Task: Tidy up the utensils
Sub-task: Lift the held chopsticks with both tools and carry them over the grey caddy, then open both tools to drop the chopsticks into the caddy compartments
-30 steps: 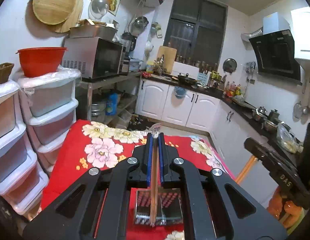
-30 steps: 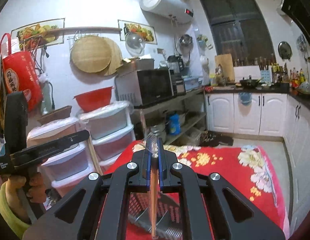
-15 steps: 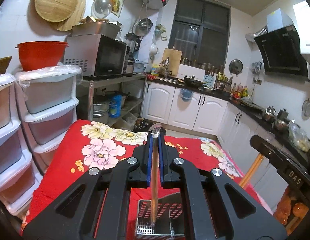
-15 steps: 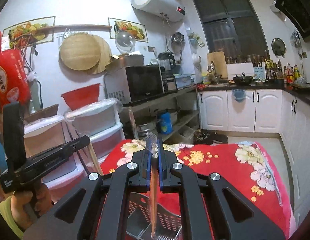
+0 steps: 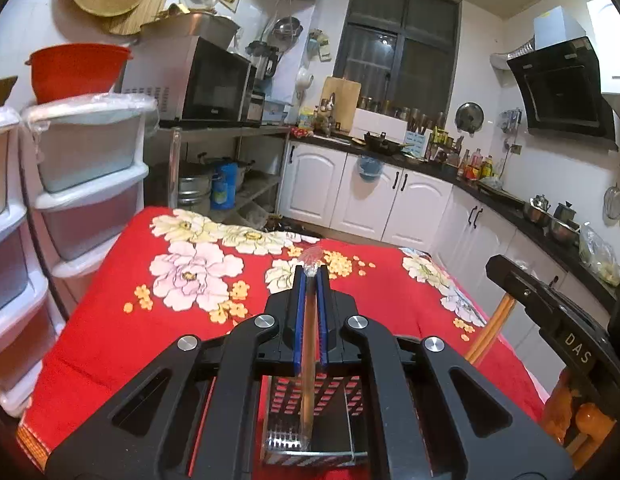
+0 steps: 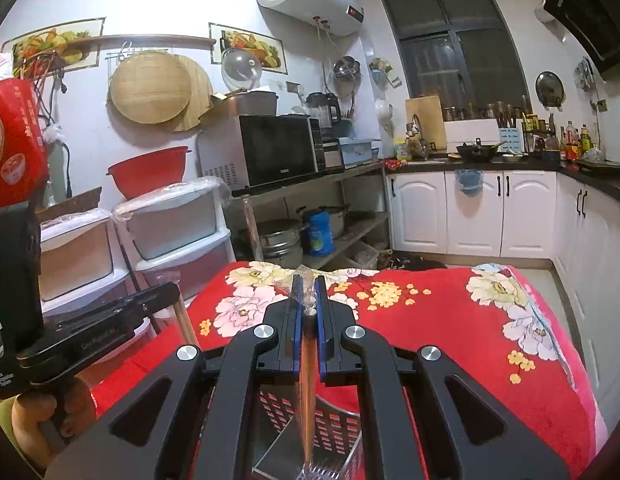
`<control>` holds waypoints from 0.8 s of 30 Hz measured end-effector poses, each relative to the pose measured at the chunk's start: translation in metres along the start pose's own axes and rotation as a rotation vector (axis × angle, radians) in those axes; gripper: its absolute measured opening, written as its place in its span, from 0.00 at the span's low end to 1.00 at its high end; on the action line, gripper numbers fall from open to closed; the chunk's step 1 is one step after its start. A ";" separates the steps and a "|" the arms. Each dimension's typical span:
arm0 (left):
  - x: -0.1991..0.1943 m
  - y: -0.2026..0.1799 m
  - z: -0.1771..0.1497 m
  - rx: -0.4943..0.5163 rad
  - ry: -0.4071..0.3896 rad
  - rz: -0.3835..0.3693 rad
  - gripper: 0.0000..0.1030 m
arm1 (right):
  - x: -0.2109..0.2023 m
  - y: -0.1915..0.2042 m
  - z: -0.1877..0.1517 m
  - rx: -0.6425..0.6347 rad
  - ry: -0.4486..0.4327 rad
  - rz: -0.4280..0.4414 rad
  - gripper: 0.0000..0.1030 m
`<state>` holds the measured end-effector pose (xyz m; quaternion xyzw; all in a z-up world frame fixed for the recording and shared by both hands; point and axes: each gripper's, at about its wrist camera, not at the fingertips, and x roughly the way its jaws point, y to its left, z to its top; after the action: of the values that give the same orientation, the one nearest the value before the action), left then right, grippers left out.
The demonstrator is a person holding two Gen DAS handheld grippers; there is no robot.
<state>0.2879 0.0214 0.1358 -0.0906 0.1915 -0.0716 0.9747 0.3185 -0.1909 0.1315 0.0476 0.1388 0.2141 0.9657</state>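
My left gripper (image 5: 309, 280) is shut on plastic-wrapped wooden chopsticks (image 5: 309, 360) that hang down into a perforated steel utensil holder (image 5: 334, 400) on the red floral tablecloth (image 5: 150, 320). My right gripper (image 6: 305, 292) is shut on a second wrapped pair of chopsticks (image 6: 307, 392), their lower ends over the same holder (image 6: 334, 432). The right gripper shows at the right edge of the left wrist view (image 5: 550, 320), and the left gripper at the left edge of the right wrist view (image 6: 90, 328).
Stacked plastic drawers (image 5: 86, 184) stand left of the table, with a red bowl (image 5: 76, 70) on top. A steel shelf with a microwave (image 5: 206, 80) is behind. White cabinets (image 5: 370, 200) and a counter run along the back and right.
Both grippers have dropped lower toward the table and tilted; the chopstick ends now reach deeper into the holder. Both stay shut on their chopsticks.
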 end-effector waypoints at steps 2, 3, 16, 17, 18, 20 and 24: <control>0.000 0.002 -0.004 -0.004 0.005 0.001 0.01 | 0.001 -0.001 -0.005 0.001 0.004 -0.002 0.06; 0.000 0.002 -0.005 -0.006 0.007 0.001 0.01 | 0.001 -0.001 -0.007 0.000 0.007 -0.005 0.06; -0.002 0.016 -0.019 -0.028 0.053 0.005 0.01 | -0.013 -0.014 -0.017 0.037 0.028 -0.024 0.22; -0.003 0.017 -0.020 -0.030 0.056 0.005 0.01 | -0.015 -0.015 -0.017 0.041 0.029 -0.026 0.22; -0.004 0.018 -0.021 -0.032 0.058 0.006 0.02 | -0.017 -0.016 -0.018 0.043 0.030 -0.024 0.23; -0.007 0.021 -0.023 -0.035 0.063 0.009 0.03 | -0.020 -0.018 -0.020 0.049 0.035 -0.028 0.29; -0.012 0.023 -0.025 -0.044 0.068 0.010 0.14 | -0.028 -0.019 -0.024 0.054 0.043 -0.029 0.33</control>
<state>0.2697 0.0423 0.1126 -0.1083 0.2265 -0.0657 0.9657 0.2947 -0.2198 0.1126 0.0672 0.1660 0.1973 0.9638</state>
